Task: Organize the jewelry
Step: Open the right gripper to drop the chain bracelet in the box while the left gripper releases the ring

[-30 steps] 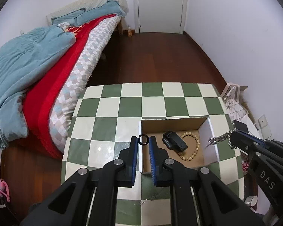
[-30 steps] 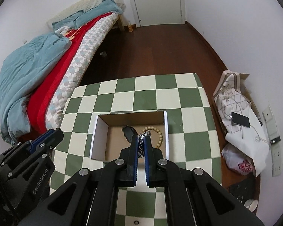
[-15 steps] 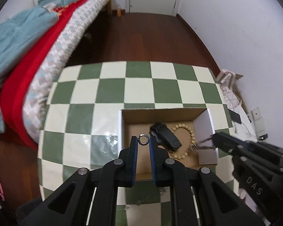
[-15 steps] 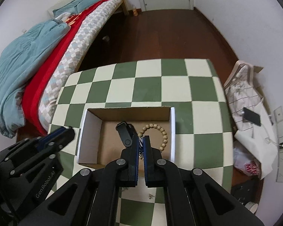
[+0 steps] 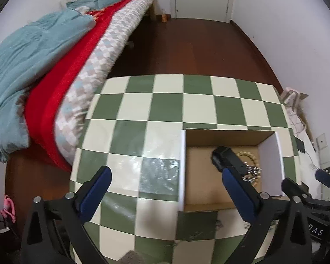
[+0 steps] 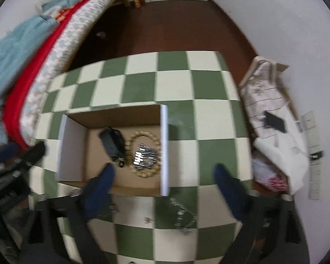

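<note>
I read "DAS" in white on my right claw's body, seen at the lower right of the left view; no other writing is legible. One bed (image 5: pixel 55 66) lies far ahead to the left of both claws. One green-and-cream checked table (image 5: pixel 143 110) sits under them. One open cardboard box (image 6: pixel 72 145) stands on it, ahead of my right claw (image 6: pixel 162 171) and to the front right of my left claw (image 5: pixel 165 176). Both claws are spread wide and hold nothing. In the box I count four things: one black clip (image 6: pixel 112 142) ahead of the right claw's left finger, one bead bracelet (image 6: pixel 153 138), one silver chain (image 6: pixel 146 156) heaped inside its loop, one small ring (image 6: pixel 120 164) just by the clip. One more chain (image 6: pixel 183 217) lies on the table outside the box, between the right claw's fingers. One tiny piece (image 6: pixel 147 220) lies left of it, too blurred to identify.
</note>
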`<action>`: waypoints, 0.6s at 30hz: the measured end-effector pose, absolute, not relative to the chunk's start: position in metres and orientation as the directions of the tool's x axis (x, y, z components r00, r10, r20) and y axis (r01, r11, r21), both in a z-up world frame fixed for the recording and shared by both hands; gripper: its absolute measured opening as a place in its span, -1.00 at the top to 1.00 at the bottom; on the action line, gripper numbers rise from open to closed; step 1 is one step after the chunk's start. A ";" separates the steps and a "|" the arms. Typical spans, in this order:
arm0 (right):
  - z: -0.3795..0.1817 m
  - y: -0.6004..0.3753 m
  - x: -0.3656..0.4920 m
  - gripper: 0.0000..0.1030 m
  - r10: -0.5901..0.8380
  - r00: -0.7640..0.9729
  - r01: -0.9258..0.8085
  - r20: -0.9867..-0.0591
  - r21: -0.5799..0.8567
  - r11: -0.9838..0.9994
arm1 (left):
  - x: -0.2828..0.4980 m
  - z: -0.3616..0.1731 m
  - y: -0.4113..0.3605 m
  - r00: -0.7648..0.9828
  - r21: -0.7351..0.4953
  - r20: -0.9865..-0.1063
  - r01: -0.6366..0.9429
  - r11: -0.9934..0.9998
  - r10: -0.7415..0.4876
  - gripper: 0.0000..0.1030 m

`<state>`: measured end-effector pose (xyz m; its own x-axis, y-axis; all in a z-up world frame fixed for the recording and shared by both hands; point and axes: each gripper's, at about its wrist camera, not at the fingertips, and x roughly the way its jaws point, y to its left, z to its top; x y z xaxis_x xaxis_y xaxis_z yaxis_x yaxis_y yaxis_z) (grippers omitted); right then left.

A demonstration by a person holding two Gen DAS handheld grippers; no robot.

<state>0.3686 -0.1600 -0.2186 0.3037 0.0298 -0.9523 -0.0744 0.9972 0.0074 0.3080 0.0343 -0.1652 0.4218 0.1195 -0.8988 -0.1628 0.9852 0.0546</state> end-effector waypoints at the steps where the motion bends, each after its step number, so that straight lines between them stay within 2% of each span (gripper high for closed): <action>1: -0.219 -0.160 0.367 -0.93 0.017 0.303 -0.072 -0.953 -0.005 0.997 | 0.306 -0.165 0.036 0.426 0.071 -0.894 -0.168 0.983 0.137 -0.99; 4: -0.219 -0.160 0.361 -1.00 0.003 0.307 -0.066 -0.952 -0.018 0.998 | 0.297 -0.163 0.039 0.435 0.095 -0.885 -0.179 0.979 0.166 -0.99; 18: -0.174 -0.147 0.310 -1.00 -0.017 0.434 -0.062 -0.901 -0.049 0.997 | 0.248 -0.126 0.040 0.514 0.121 -0.833 -0.188 0.975 0.203 -0.99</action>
